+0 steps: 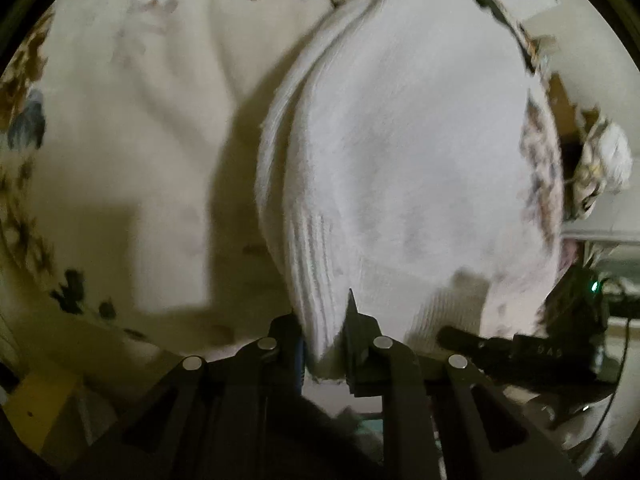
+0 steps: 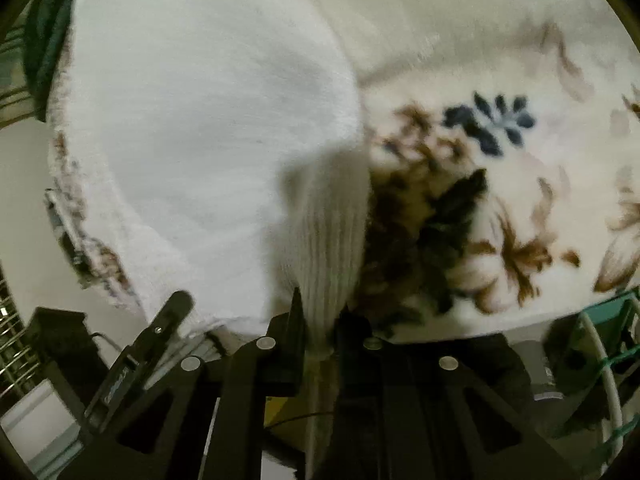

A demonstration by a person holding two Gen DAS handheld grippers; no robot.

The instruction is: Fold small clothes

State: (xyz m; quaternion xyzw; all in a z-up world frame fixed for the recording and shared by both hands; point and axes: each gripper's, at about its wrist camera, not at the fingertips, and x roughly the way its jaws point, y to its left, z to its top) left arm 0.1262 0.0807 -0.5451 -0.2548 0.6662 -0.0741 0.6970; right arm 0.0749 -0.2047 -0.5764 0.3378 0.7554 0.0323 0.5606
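Left wrist: jaws pinch white garment (image 1: 400,140); containers unseen.

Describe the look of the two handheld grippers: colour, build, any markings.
Both are black. The left gripper and the right gripper each have two flat pointed fingers on angled linkage bars with triangular cut-outs, joined by four round silver pins. A blue strip lines the left gripper's one finger. Pale lettering on the other gripper's body, seen from each camera, is too blurred to read. No hands or sleeves show.
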